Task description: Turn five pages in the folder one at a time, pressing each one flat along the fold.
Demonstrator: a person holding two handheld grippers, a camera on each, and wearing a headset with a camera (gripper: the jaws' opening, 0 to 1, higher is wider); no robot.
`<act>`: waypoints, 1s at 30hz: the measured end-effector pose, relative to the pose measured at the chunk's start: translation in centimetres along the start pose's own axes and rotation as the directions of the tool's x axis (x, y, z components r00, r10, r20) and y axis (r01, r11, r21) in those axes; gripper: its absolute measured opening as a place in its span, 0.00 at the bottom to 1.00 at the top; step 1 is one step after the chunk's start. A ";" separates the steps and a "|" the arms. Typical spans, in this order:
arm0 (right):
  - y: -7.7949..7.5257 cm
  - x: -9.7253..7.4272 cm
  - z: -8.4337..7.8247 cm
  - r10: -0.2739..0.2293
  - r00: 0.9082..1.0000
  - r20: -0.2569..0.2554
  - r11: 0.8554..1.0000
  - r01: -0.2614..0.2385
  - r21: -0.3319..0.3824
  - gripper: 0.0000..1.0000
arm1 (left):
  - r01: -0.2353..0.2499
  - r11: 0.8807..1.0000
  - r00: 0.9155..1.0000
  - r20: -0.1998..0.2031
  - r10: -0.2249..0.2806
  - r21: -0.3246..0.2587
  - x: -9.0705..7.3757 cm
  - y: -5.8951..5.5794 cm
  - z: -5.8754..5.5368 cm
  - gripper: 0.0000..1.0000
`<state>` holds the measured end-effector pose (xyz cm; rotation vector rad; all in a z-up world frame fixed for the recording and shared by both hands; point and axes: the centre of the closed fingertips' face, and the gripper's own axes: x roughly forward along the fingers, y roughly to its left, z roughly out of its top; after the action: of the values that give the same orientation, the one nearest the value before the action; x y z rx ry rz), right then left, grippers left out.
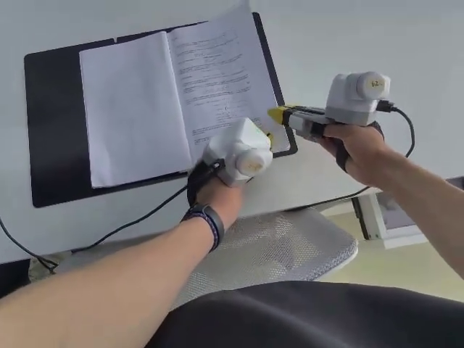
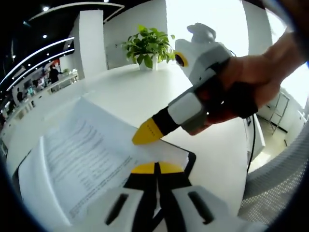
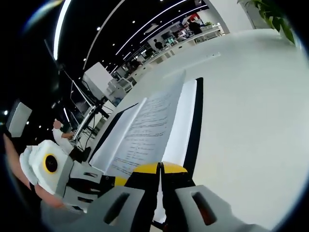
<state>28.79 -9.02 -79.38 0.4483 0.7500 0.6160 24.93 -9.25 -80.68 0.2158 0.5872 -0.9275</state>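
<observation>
Head view: open folder [image 1: 43, 130] at 11 o'clock; left gripper [image 1: 269, 138] and right gripper [image 1: 278, 114] meet at its 4 o'clock corner. Left gripper view: jaws closed at a corner of the printed page [image 2: 82, 154], hold unclear. Right gripper view: likewise closed. Best lift only that page, then sweep along the fold [image 1: 180, 94].

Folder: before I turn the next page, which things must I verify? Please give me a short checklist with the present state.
1. The folder lies open on the table: ok.
2. The blank page on the turned side lies flat: ok.
3. The printed page is flat along the fold: not ok, it rises off the stack.
4. The left tool is shut at the near edge of that page: ok.
5. The right tool, shut at the outer edge, pinches one page alone: cannot tell.
6. The two tools stay apart: ok.
</observation>
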 end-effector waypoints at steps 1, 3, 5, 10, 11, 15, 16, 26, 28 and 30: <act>0.1 0.0 0.0 0.001 1.000 0.001 1.000 -0.001 0.007 0.00 | 0.010 1.000 1.000 -0.001 -0.010 0.022 0.0 0.2 0.1 0.00; 0.1 -0.1 0.1 -0.010 1.000 0.005 1.000 0.010 0.012 0.00 | 0.028 0.997 0.999 -0.017 -0.027 0.074 -0.2 0.1 0.0 0.00; 0.4 -0.2 0.2 -0.006 1.000 0.014 1.000 0.005 0.029 0.00 | 0.036 0.997 0.999 -0.037 -0.034 0.074 -0.5 0.1 0.0 0.00; 0.8 -0.5 0.6 -0.010 0.999 0.032 0.999 0.008 0.047 0.00 | 0.031 0.999 0.999 -0.016 -0.030 0.017 -2.2 1.2 0.7 0.14; 0.9 -0.6 0.7 -0.008 0.999 0.035 0.999 0.006 0.050 0.00 | 0.031 0.999 0.999 -0.012 -0.031 0.014 -2.5 1.3 0.8 0.14; 1.5 -0.8 1.0 -0.009 0.999 0.050 0.998 0.007 0.056 0.00 | 0.035 0.999 0.999 0.007 -0.035 -0.007 -3.8 2.0 1.2 0.27; 1.6 -0.8 1.1 -0.007 0.998 0.056 0.998 0.003 0.063 0.00 | 0.033 0.999 0.999 0.013 -0.033 -0.011 -4.1 2.2 1.3 0.27; 2.7 -1.4 2.1 -0.017 0.996 0.087 0.998 0.011 0.066 0.00 | 0.044 0.999 0.999 0.032 -0.043 -0.022 -7.7 3.3 1.2 0.34; 2.9 -1.5 2.3 -0.016 0.995 0.094 0.998 0.010 0.064 0.00 | 0.042 0.999 0.998 0.036 -0.042 -0.017 -8.5 3.6 1.2 0.34; 3.3 -1.6 2.6 -0.015 0.995 0.097 0.998 0.009 0.062 0.00 | 0.052 0.997 0.997 0.066 -0.048 -0.051 -9.3 3.7 1.5 0.36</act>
<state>28.61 -8.07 -75.03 0.5262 0.6793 0.5570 24.25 -1.32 -74.49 0.1239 0.5587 -0.9629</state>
